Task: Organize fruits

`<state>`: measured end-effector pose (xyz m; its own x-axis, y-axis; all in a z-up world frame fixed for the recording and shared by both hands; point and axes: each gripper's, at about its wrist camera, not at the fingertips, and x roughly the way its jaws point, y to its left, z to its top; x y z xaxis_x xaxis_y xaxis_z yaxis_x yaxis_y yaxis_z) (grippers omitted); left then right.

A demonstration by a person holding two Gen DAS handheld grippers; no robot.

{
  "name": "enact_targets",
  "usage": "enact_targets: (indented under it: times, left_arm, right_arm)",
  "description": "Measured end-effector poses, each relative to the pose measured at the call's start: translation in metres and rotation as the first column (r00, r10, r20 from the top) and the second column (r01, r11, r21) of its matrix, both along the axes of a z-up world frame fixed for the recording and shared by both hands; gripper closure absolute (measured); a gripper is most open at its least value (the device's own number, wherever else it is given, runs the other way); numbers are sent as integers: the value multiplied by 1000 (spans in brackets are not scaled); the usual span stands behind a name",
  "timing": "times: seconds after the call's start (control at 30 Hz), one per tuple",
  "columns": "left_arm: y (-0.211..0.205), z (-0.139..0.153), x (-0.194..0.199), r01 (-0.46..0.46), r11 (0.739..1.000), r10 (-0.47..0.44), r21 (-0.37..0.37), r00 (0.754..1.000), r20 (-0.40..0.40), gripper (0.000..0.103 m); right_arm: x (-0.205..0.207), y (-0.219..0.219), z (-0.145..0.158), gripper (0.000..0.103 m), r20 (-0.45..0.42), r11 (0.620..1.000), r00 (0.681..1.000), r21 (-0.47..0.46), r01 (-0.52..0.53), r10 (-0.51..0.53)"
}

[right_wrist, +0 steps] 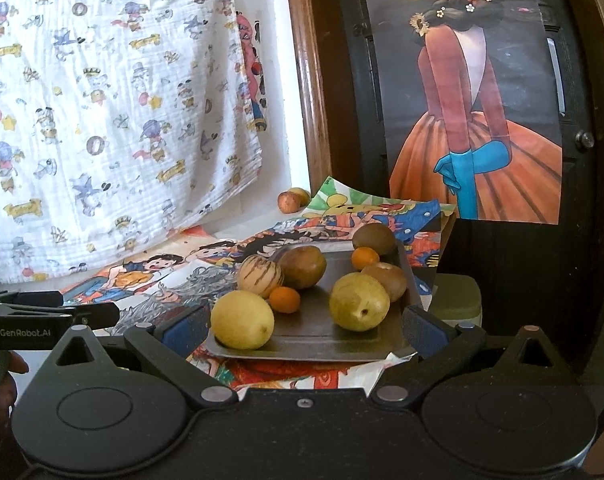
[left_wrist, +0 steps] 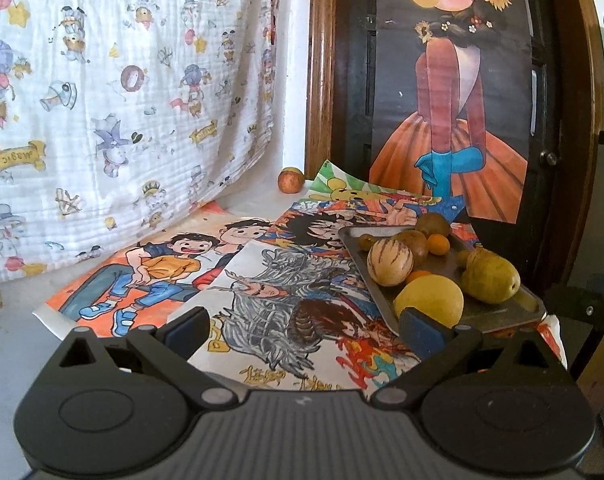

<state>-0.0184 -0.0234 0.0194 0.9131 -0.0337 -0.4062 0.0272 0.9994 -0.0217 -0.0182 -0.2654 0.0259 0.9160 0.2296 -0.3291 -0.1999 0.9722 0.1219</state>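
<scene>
Green pear's (right_wrist: 359,301) dimple shows only from right.

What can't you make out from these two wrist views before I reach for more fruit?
- Reddish fruit by the wall: the right wrist view shows a second yellowish one behind it, mostly hidden; the left wrist view shows only one.
- Flat grey metal tray: in the left wrist view, fruit covers its far side.
- Olive block beside the table: the tray and the open right gripper hide most of it.
</scene>
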Motion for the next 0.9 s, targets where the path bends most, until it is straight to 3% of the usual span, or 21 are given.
enact_targets:
  times: [0.9]
  left_arm:
    - [1,-6,-19,16,999,-15,34,999,-34,0]
  right_arm:
    - [-18,6,-7,1,-34,1000,999,1,-20,20]
